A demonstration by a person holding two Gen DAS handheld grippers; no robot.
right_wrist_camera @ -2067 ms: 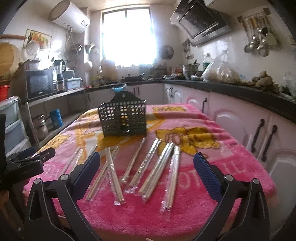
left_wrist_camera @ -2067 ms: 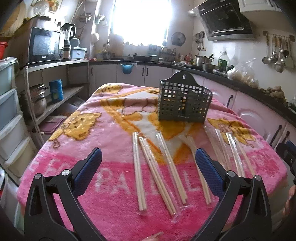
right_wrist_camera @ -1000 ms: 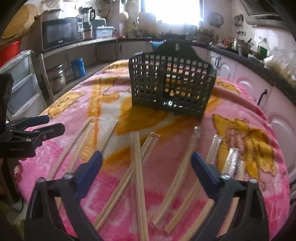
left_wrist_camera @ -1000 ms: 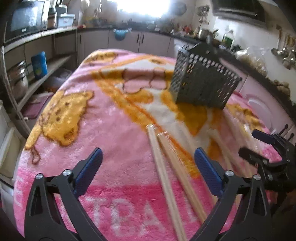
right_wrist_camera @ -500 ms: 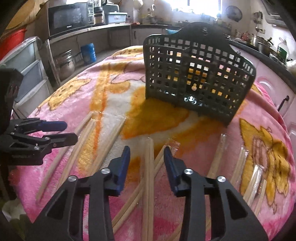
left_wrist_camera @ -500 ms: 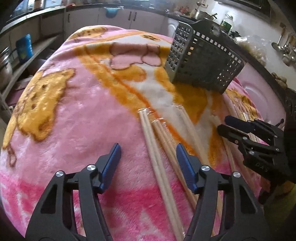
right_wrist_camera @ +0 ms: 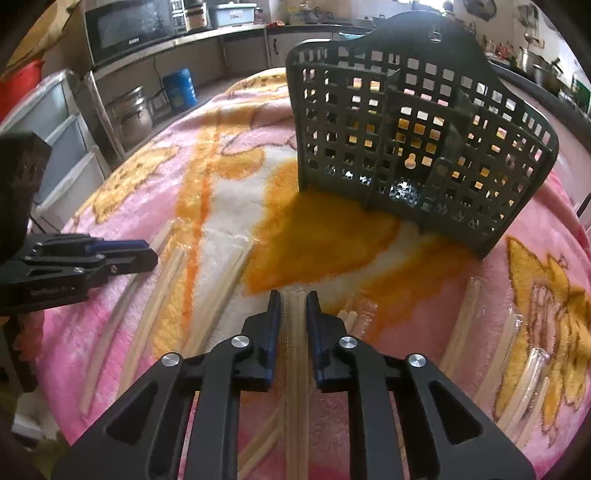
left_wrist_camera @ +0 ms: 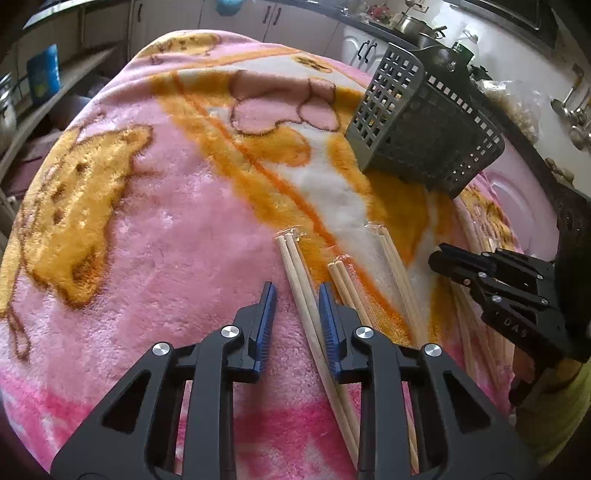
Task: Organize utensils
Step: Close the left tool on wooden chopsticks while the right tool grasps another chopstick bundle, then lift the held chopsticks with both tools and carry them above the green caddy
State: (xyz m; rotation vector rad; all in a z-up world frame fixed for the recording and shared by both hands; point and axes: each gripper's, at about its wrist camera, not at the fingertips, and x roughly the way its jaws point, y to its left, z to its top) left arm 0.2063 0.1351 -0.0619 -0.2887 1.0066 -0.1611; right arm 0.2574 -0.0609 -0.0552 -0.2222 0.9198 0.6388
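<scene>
The left gripper [left_wrist_camera: 297, 295] is hanging low over the near part of the worktop [left_wrist_camera: 147, 229], which is wearing a fluffy pink and orange blanket. Its blue-padded fingers [left_wrist_camera: 266, 314] are sitting a narrow gap apart, one on each side of a wrapped pair of chopsticks [left_wrist_camera: 295, 273] that is lying flat on the blanket; whether the pads are touching the sticks cannot be told. Just to the right of that pair, a second pair [left_wrist_camera: 345, 280] and a third pair [left_wrist_camera: 393, 254] are lying roughly parallel, all pointing away toward the far side.

The right gripper [right_wrist_camera: 293, 304] is sitting near the middle of the spread, its fingers [right_wrist_camera: 274, 317] likewise standing narrowly apart around another wrapped pair [right_wrist_camera: 294, 325] running straight between them, resting on the blanket. More chopsticks in clear sleeves [right_wrist_camera: 517, 354] are lying to the right, and loose-looking pairs [right_wrist_camera: 159, 295] to the left, near the other gripper.

The dark grey slotted utensil basket [right_wrist_camera: 417, 140] is standing upright on the far side of the worktop, well apart from both grippers. Beyond it, a microwave [right_wrist_camera: 129, 26] is sitting on a far-left shelf.
</scene>
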